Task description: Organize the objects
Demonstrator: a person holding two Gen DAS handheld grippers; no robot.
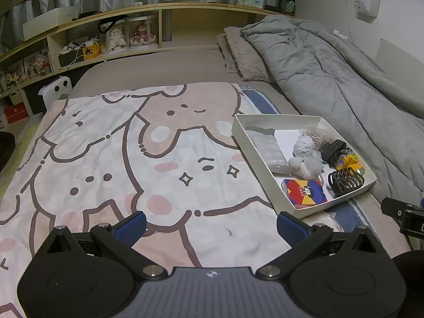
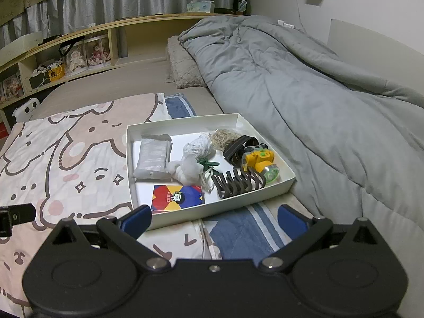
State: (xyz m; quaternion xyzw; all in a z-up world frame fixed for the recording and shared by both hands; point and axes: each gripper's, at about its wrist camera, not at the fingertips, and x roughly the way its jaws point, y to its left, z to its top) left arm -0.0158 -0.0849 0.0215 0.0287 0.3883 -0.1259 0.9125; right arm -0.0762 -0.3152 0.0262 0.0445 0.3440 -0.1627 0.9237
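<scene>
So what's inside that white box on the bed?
The white box holds a gray packet, colorful card box, brown hair claw, yellow headlamp, rubber bands, and a white plush. Anything beneath them is hidden.

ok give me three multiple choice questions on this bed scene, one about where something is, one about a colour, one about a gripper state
1. Where in the white tray does the colourful card box lie?
A. near edge, closest to the grippers
B. far corner by the grey duvet
C. outside the tray on the blanket

2. What colour is the body of the headlamp?
A. red
B. yellow
C. purple

3. What state is the right gripper in?
A. shut on the hair claw
B. shut on nothing
C. open, holding nothing

Answers:
1. A, the box sits against the tray's near wall in the right wrist view.
2. B, its housing is yellow with a green lens.
3. C, the blue pads stand wide apart with only bedding and the tray's edge between them.
</scene>
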